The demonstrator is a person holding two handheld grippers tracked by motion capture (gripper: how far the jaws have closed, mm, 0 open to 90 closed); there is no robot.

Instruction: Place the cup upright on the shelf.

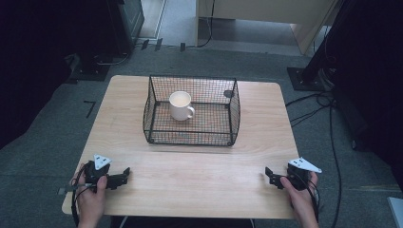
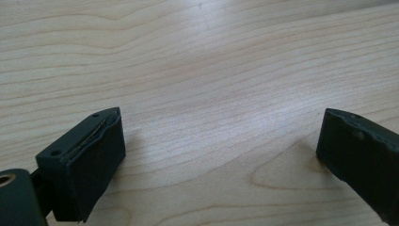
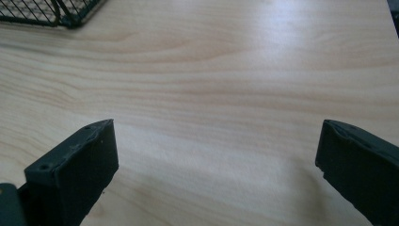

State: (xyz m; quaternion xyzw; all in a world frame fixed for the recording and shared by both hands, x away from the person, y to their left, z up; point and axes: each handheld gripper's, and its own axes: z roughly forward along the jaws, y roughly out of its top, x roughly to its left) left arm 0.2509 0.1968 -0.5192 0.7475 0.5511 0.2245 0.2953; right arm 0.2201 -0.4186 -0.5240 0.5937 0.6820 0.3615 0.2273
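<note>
The white mug [image 1: 181, 105] stands inside the wire basket [image 1: 192, 137]; both grippers, left [image 1: 124, 175] and right [image 1: 269, 175], rest near of it, fingers wide and empty; reaching in, fingers could snag the mesh

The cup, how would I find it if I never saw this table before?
Look at the wooden table and find the black wire basket standing on its far half. The cup stands upright inside the basket, toward its left side. It is the one white thing there, with a handle that points right.
</note>
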